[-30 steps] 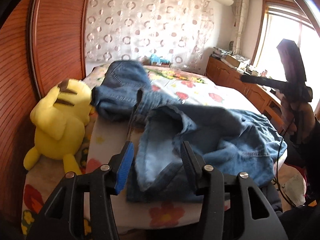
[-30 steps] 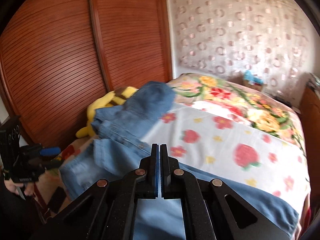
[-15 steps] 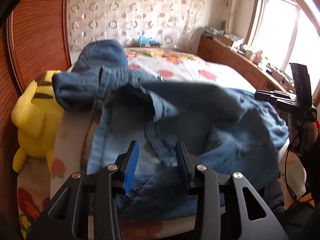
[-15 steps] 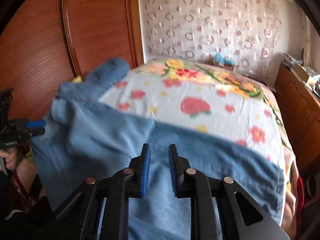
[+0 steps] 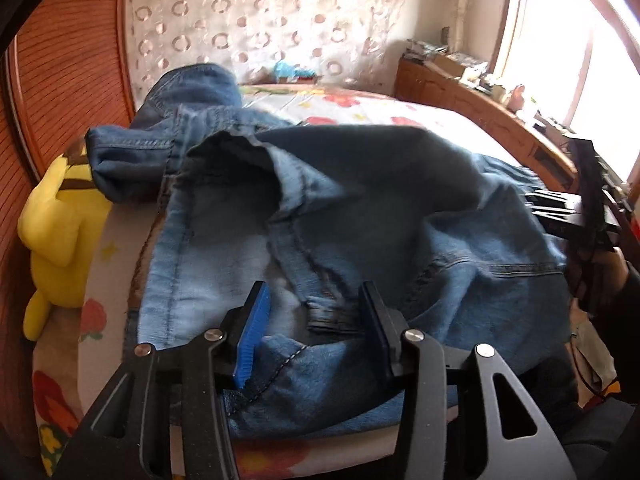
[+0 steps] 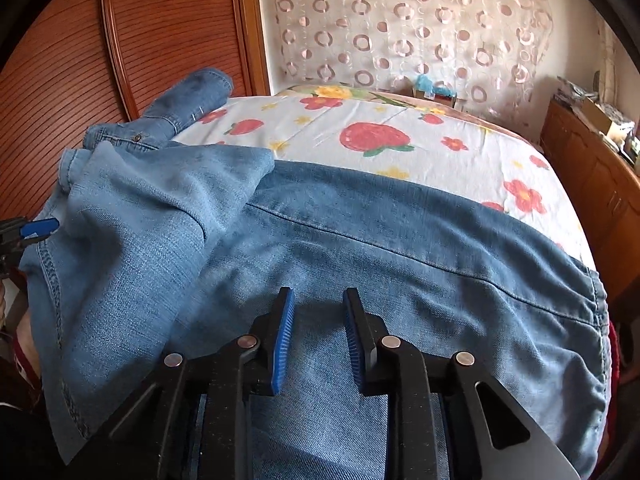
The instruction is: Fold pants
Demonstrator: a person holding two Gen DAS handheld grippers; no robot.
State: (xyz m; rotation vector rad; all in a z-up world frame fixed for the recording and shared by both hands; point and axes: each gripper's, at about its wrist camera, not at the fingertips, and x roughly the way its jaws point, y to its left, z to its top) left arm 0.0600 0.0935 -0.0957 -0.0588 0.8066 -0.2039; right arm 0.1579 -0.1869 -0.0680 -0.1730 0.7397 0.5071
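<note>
Blue denim pants [image 5: 360, 208] lie crumpled across the near end of the bed, one leg end folded back with its open hem facing up. In the right wrist view the pants [image 6: 400, 248] spread wide, a paler leg flap over the left part. My left gripper [image 5: 314, 316] is open, low over a dark seam fold of the pants. My right gripper [image 6: 318, 320] is open and empty just above the denim. The right gripper also shows in the left wrist view [image 5: 576, 216] at the pants' right edge; the left one shows in the right wrist view [image 6: 28, 232] at the left edge.
A floral bedsheet [image 6: 380, 132] covers the bed beyond the pants. A yellow plush toy [image 5: 60, 224] sits at the bed's left corner against a wooden wardrobe [image 6: 100, 60]. A wooden cabinet [image 5: 480, 108] with clutter runs along the right under the window.
My right gripper has opened and let go of the pants, which now lie spread on the bed. My left gripper has moved down and forward over the denim.
</note>
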